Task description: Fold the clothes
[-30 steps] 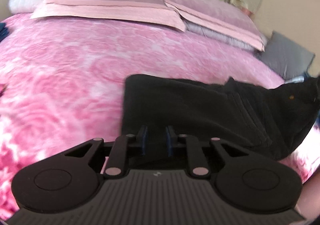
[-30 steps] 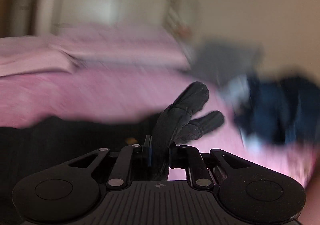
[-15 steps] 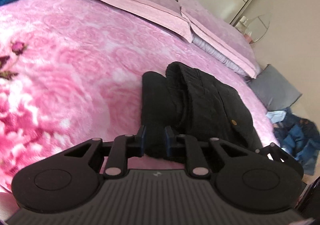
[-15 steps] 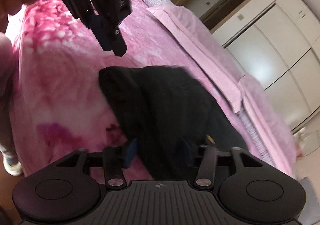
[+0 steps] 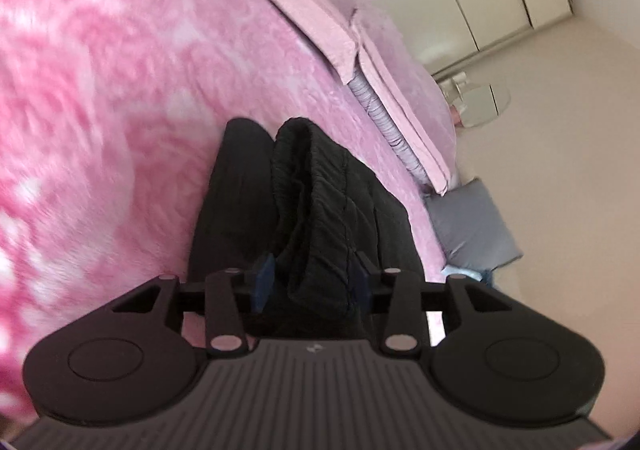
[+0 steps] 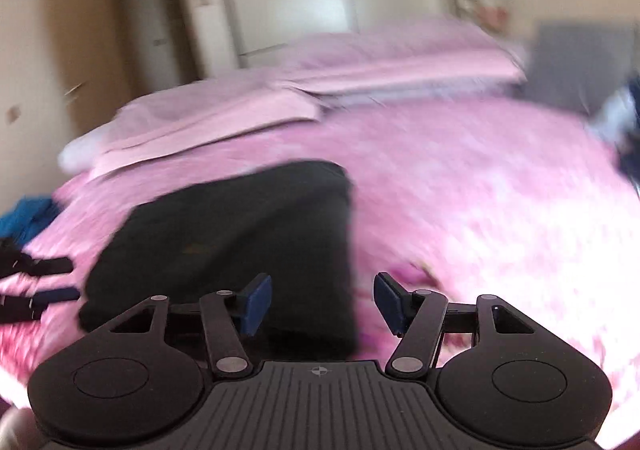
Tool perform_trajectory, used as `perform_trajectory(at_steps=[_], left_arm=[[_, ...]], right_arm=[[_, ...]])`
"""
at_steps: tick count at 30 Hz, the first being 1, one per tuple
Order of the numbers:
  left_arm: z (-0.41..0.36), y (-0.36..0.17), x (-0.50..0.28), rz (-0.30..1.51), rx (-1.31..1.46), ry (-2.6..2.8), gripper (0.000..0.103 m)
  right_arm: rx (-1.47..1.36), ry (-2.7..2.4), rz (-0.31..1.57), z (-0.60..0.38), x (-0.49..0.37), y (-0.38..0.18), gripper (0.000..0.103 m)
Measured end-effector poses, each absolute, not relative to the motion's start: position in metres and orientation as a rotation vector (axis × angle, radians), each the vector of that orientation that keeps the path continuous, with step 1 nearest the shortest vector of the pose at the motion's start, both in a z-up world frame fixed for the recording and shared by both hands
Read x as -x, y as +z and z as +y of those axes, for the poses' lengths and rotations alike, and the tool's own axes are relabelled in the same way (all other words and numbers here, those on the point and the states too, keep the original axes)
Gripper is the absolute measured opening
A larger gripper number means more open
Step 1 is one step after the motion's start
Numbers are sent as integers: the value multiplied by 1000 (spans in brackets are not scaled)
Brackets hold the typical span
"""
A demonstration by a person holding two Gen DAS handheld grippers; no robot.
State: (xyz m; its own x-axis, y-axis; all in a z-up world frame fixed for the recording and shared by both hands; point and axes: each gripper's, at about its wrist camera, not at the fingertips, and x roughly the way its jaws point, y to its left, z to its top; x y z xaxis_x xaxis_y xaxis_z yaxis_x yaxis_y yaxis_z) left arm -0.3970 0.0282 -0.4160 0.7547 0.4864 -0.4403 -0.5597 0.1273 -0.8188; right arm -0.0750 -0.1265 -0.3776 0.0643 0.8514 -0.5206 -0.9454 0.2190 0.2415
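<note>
Left wrist view shows pillows (image 5: 384, 62) and a grey cushion (image 5: 472, 226) past the folded black garment (image 5: 320, 202) on the pink bed (image 5: 120, 90). The left gripper (image 5: 312, 282) is opening, a thick fold between its pads. Only the right wrist view shows blue cloth (image 6: 24, 214); the right gripper (image 6: 322, 304) hovers spread above the garment's near edge, holding nothing.

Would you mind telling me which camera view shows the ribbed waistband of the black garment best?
The left wrist view: the waistband is sharp there, its gathered ribbing running up from between the left gripper, whose jaws are opening. The right wrist view shows the black garment only as a motion-blurred dark slab; no waistband can be made out.
</note>
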Motion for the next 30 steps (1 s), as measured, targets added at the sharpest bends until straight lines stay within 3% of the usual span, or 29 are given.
perform_trajectory(at_steps=[6,10,19,24,26,27,29,30], left_arm=[[53,-430,379,108,1272,734,42],[66,-434,372,130,1275,719,46],[79,-417,348,311,1160,762,52],[74,-420,346,292,1160,765,53],[74,-420,345,279,1146,766,40],[73,-418,345,273,1131,766,36],[70,-409,345,258,1072,769,23],[66,-401,347,238,1043,767,22]], right_arm=[[-155,1188,1007,-135,12,-390,61],[-311,1053,1243,-114,-20,-408,54],[-192,1079,1185,-98,-5,-410,54],[-199,1091,1191,-99,-6,-416,54],[-193,1096,1185,-91,-5,-417,53],[-197,1107,1184,-88,-5,-417,49],[-231,1160,1190,-85,-2,-415,18],[-221,1183,1177,-85,2,-411,15]])
